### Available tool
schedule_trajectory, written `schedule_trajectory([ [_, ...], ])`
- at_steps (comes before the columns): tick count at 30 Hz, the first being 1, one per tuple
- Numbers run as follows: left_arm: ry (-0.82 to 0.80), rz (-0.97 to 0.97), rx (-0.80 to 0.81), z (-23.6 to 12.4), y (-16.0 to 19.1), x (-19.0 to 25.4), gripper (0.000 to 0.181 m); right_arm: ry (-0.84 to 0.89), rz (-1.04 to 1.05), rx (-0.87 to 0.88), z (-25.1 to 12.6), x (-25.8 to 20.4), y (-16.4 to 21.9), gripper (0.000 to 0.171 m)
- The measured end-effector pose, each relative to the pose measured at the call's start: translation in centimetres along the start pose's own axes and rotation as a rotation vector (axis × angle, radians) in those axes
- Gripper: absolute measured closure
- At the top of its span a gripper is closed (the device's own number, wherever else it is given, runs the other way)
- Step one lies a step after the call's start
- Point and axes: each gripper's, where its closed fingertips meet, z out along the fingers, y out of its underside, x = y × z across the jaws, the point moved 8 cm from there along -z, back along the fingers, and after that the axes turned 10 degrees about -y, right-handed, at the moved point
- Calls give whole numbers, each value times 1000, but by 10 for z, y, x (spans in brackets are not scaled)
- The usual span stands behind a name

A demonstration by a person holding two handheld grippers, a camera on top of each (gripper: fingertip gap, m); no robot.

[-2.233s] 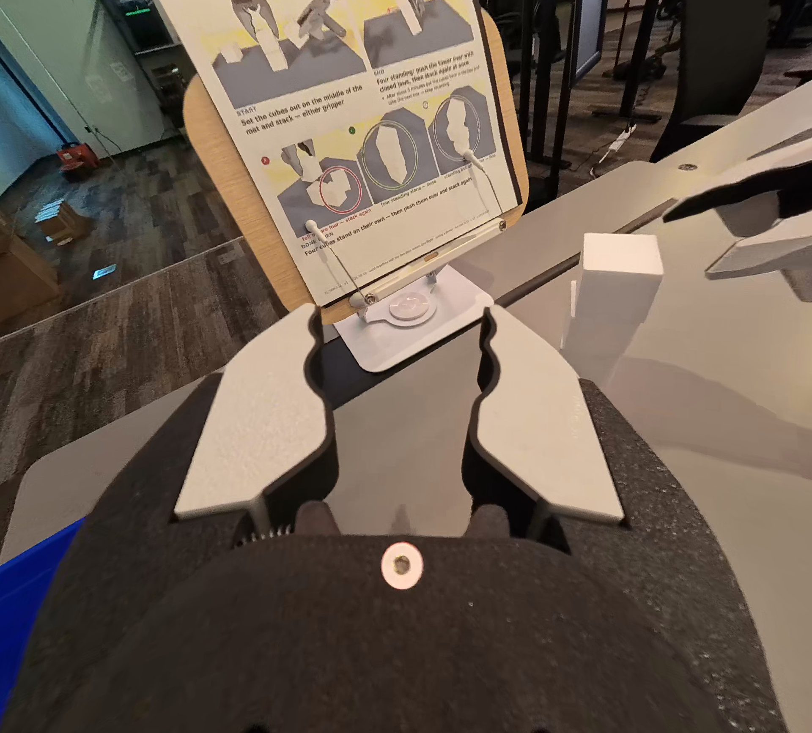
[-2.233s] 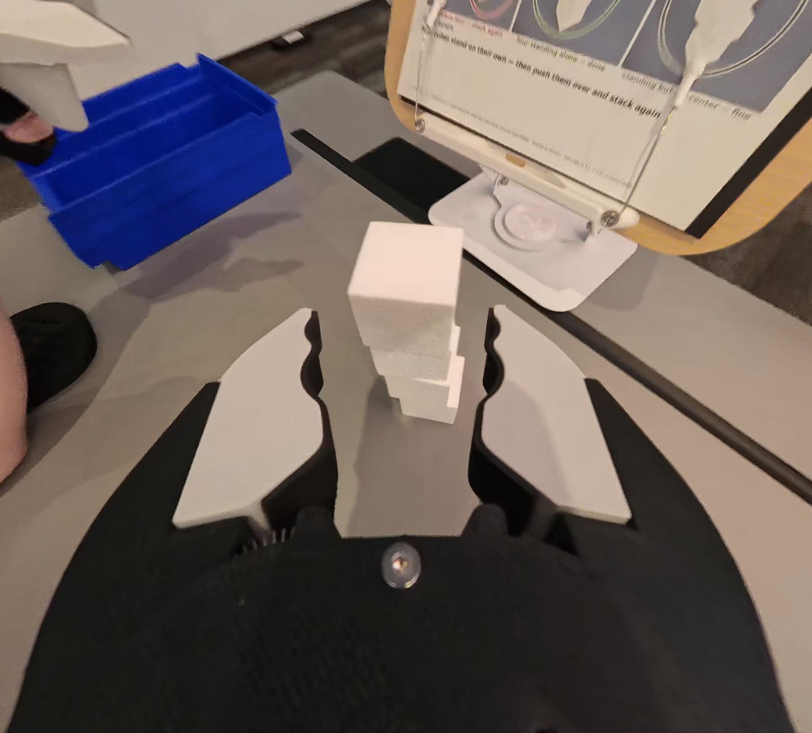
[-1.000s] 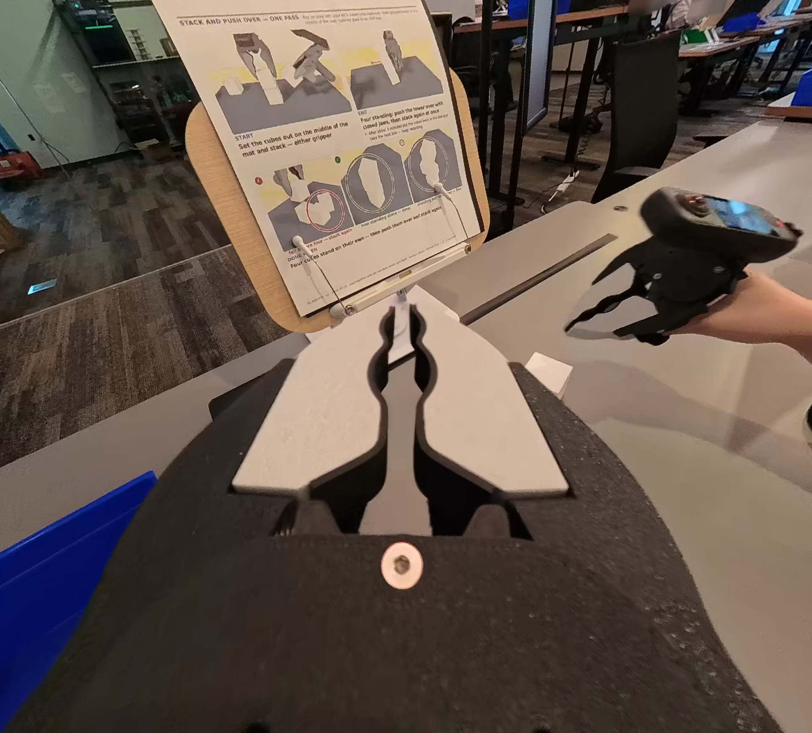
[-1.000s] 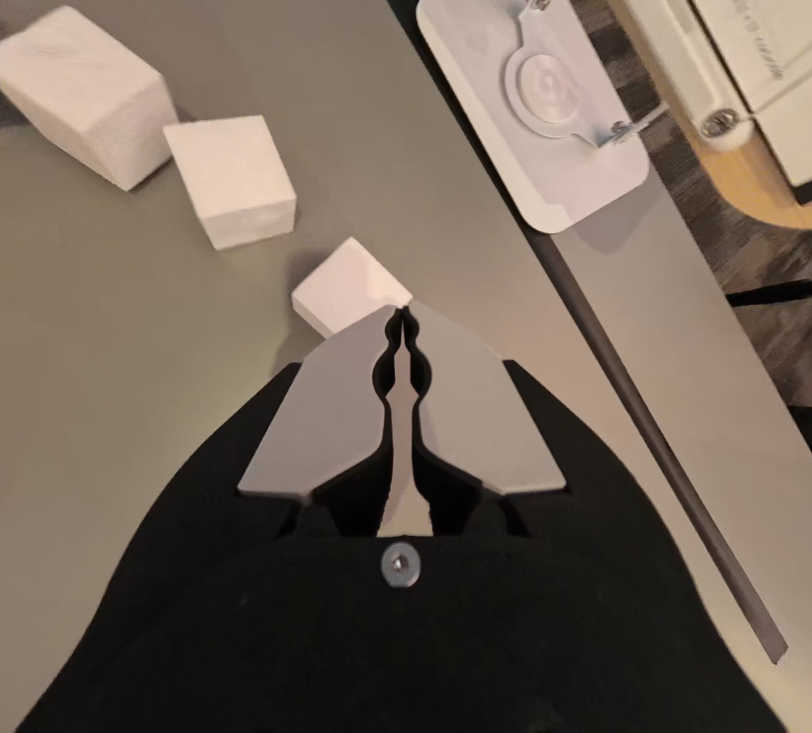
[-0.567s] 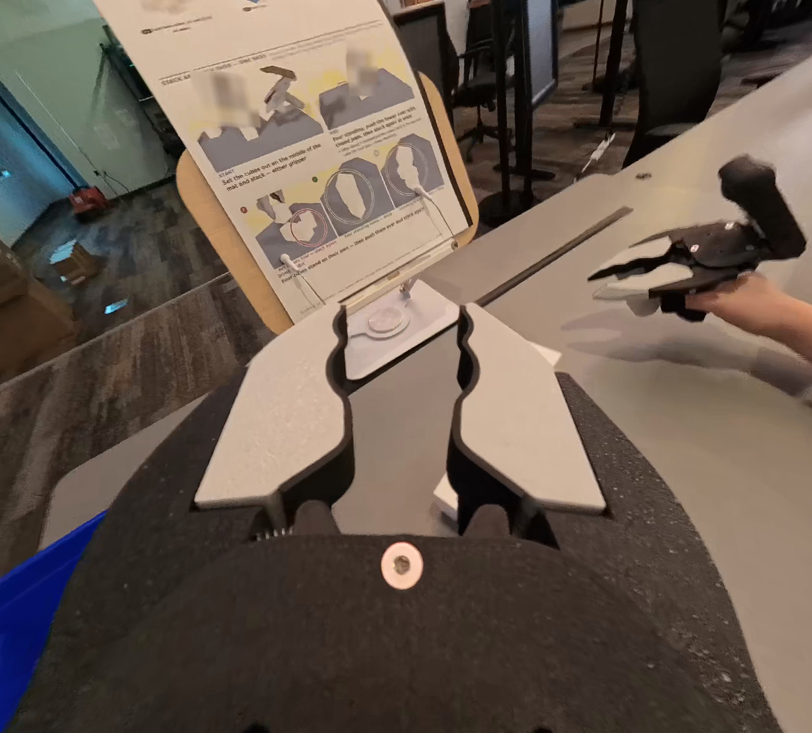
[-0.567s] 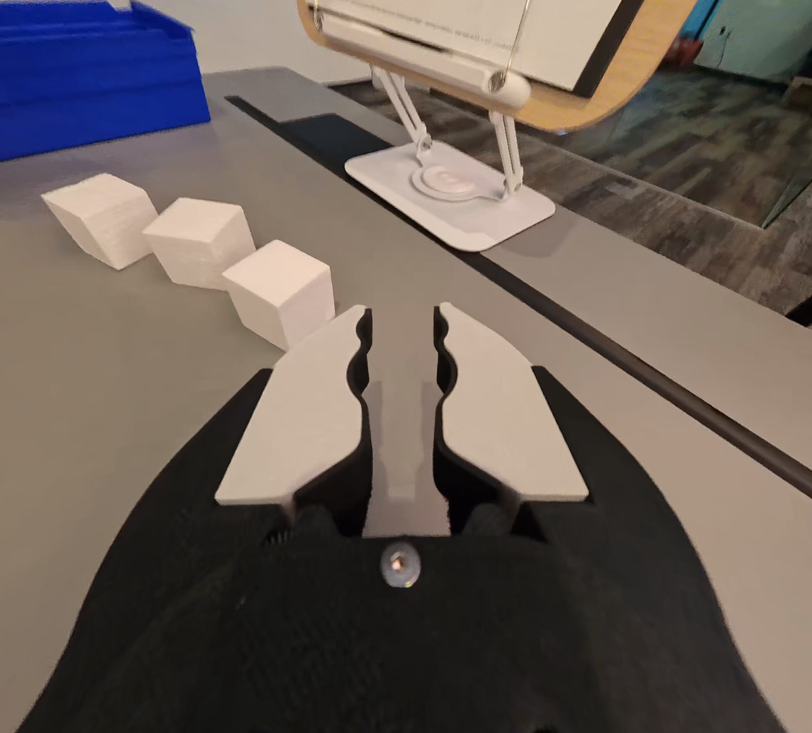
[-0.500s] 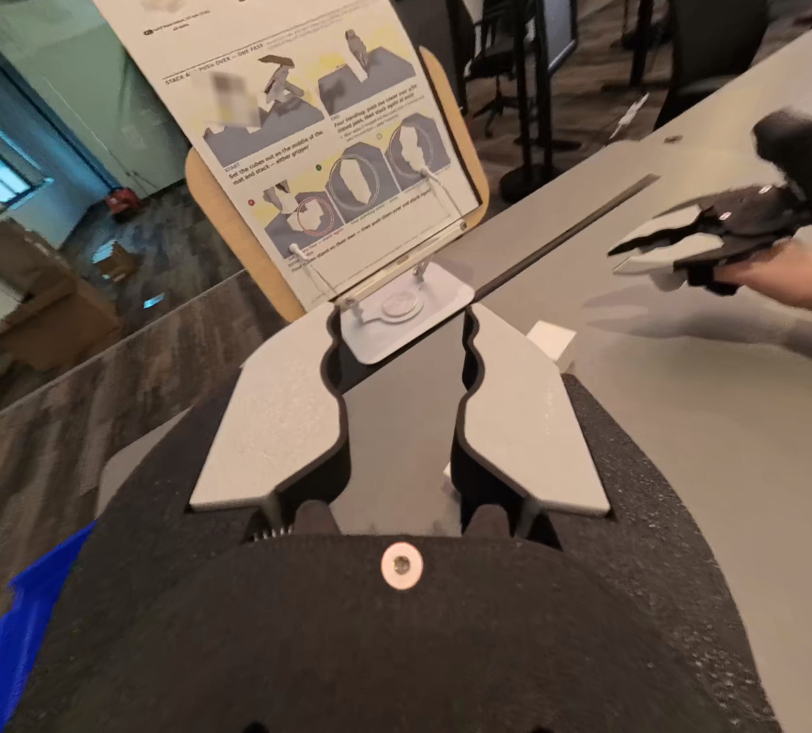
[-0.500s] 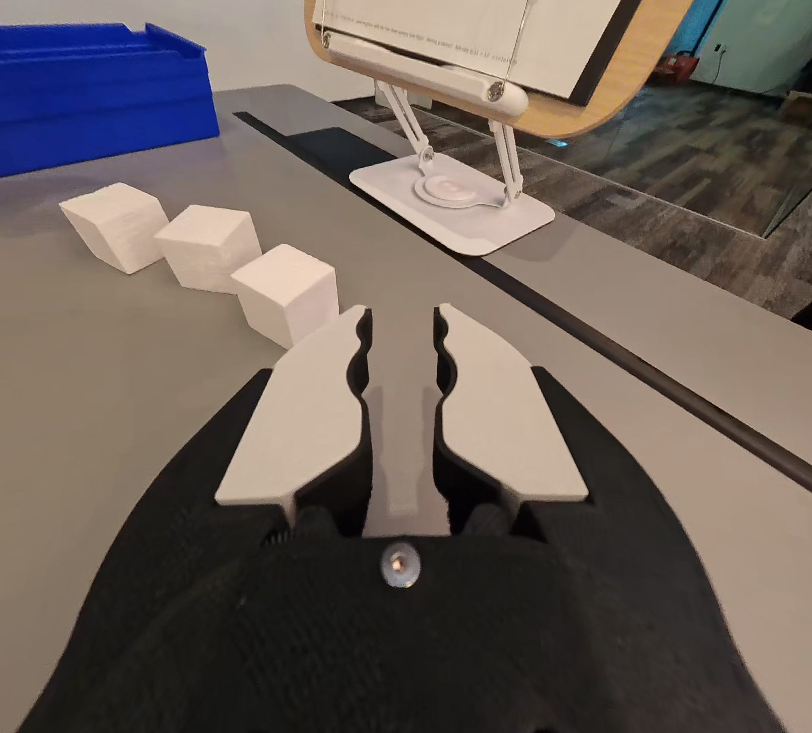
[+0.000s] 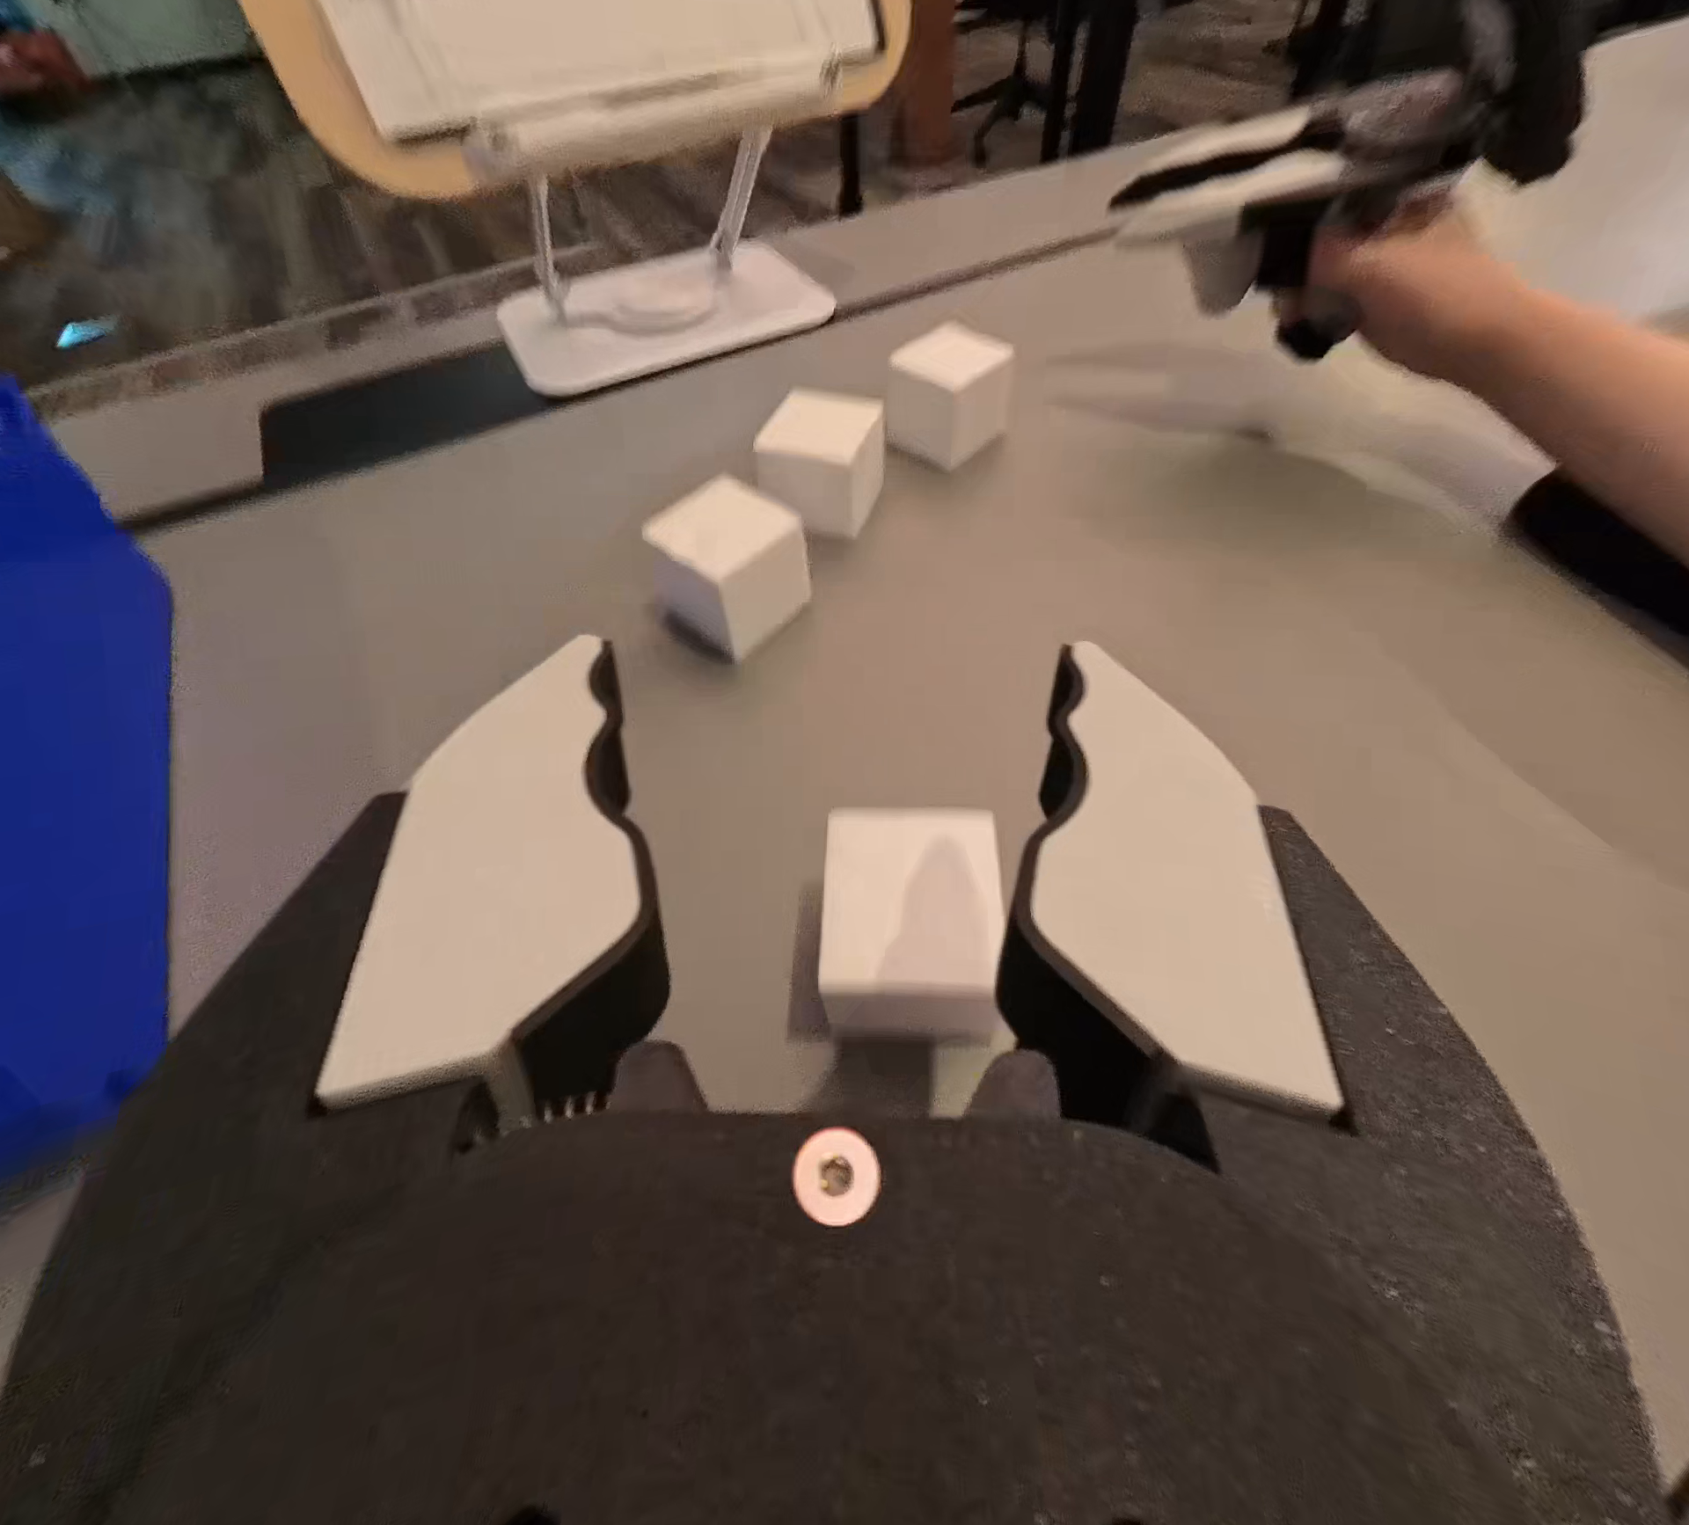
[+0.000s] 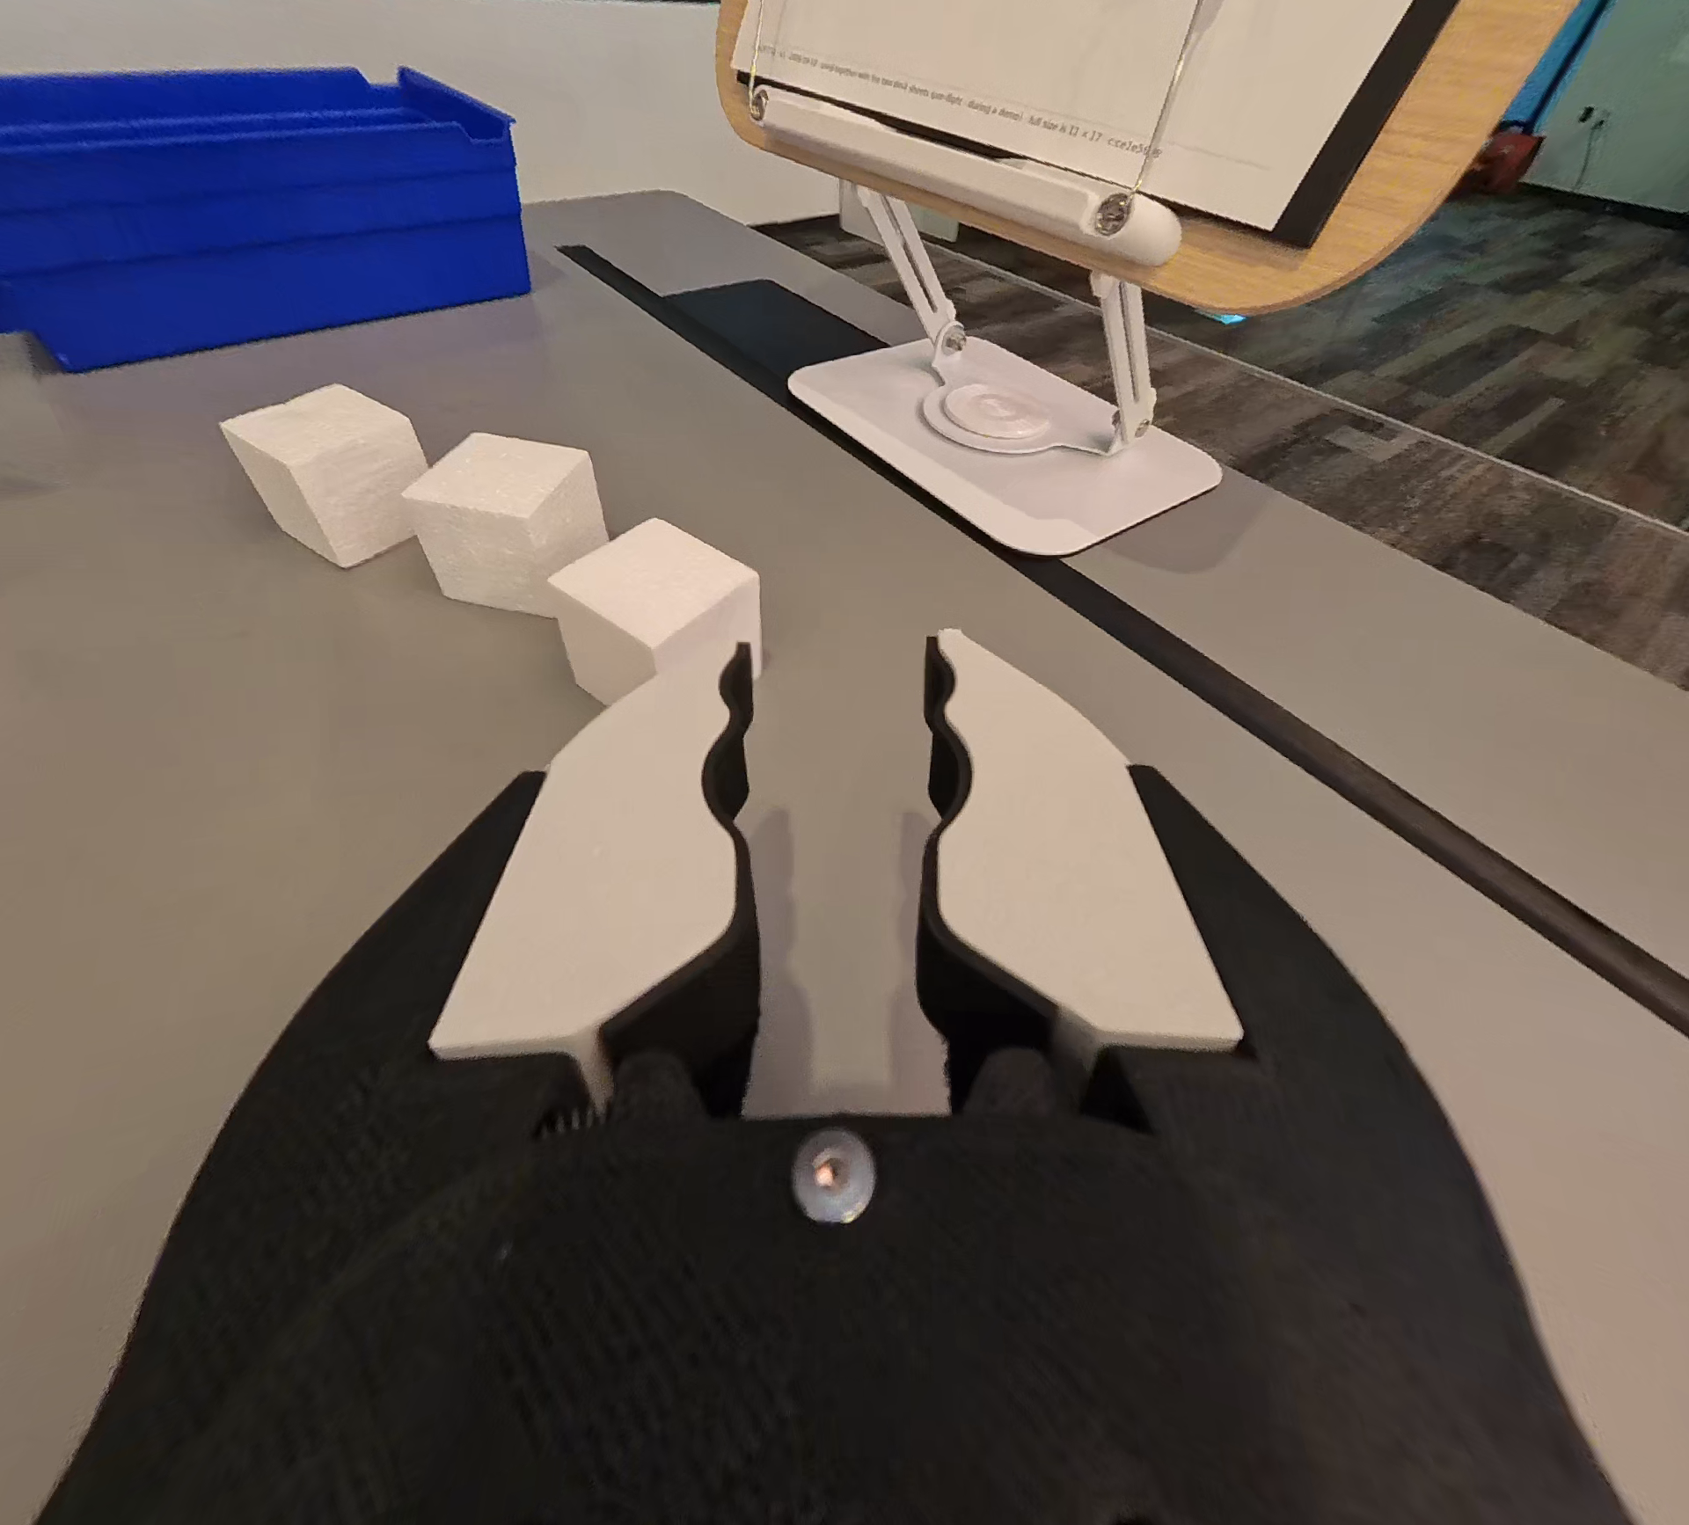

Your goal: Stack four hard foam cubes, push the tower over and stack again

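Several white foam cubes lie apart on the grey table (image 9: 1188,750). In the left wrist view my left gripper (image 9: 832,659) is open, low over the table, with one cube (image 9: 905,924) between its jaws, close to the right one and not gripped. Three more cubes (image 9: 727,563) (image 9: 820,460) (image 9: 950,394) lie in a row beyond it. In the right wrist view my right gripper (image 10: 839,654) is partly open and empty, its left fingertip beside the nearest cube (image 10: 653,604); two more cubes (image 10: 503,517) (image 10: 324,467) trail left. The right gripper also shows far right in the left wrist view (image 9: 1216,193).
A blue bin (image 10: 247,202) stands at the table's left, also in the left wrist view (image 9: 73,750). A wooden board with an instruction sheet (image 10: 1142,1) on a white stand (image 10: 1005,449) sits at the far edge. A dark strip (image 10: 1280,741) crosses the table. My right fingertips sit around 35 cm from my left ones.
The tower has been knocked over and the cubes lie scattered. Both grippers shut, then opened again. My left gripper has tilted down and come over one cube.
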Motion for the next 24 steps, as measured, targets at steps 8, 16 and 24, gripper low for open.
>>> schedule_trajectory([
  [8, -54, 39, -134, 7, 63, 13, 88, -65, 28, -7, 7, -7, 5, 128],
  [16, -18, 55, -219, 24, 73, 18, 104, -235, 48, -94, 30, -23, 16, 119],
  [24, 15, 55, -225, 32, 71, 14, 122, -311, -48, -236, 60, -19, 18, 101],
])
